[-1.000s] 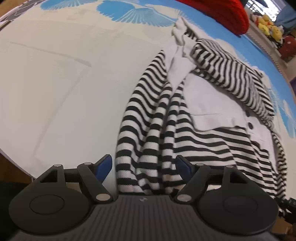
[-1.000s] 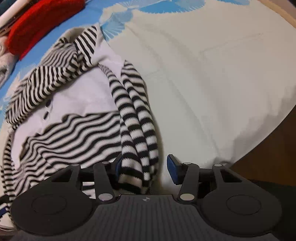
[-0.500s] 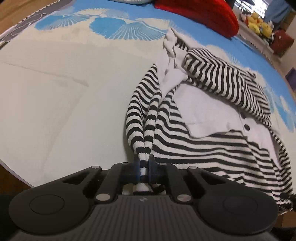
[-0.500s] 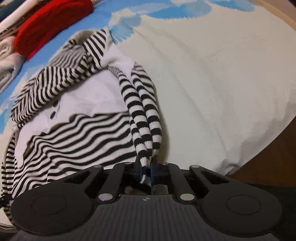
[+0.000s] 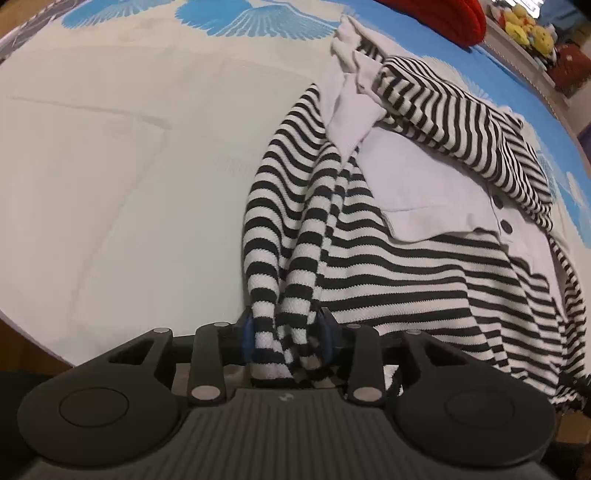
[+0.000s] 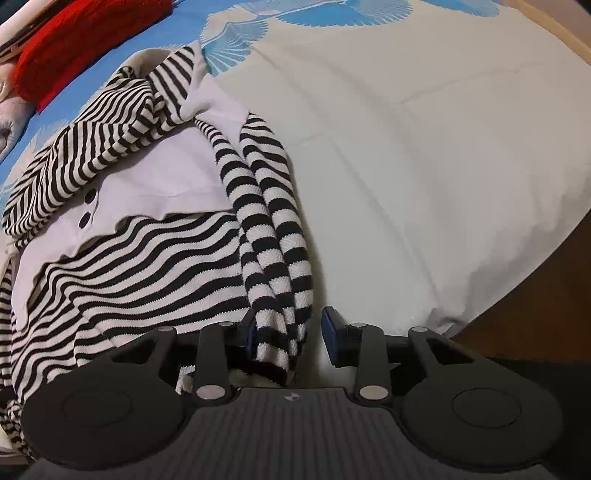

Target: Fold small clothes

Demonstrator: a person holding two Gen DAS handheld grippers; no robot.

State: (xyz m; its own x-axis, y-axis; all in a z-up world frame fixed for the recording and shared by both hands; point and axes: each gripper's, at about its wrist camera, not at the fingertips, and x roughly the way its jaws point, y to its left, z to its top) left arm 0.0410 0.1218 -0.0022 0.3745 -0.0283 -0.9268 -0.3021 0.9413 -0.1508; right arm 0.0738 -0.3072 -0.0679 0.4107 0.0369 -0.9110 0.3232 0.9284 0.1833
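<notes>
A black-and-white striped garment [image 5: 406, 280] with a white button front lies spread on the cream sheet [image 5: 110, 166]; it also shows in the right wrist view [image 6: 140, 258]. Its left bunched edge [image 5: 280, 295] runs between the fingers of my left gripper [image 5: 286, 332], whose jaws stand partly apart around the fabric. Its right bunched edge [image 6: 280, 258] lies between the fingers of my right gripper [image 6: 291, 336], which is open with a gap beside the cloth.
A red knitted item [image 5: 443, 14] lies at the far end of the bed, also in the right wrist view [image 6: 74, 40]. Soft toys [image 5: 528, 29] stand on a shelf beyond. The bed's near edge [image 6: 498, 306] drops to a wooden floor.
Both grippers closed on the bunched edges half a second ago. Now both have opened again, and the fabric lies loose between the fingers.
</notes>
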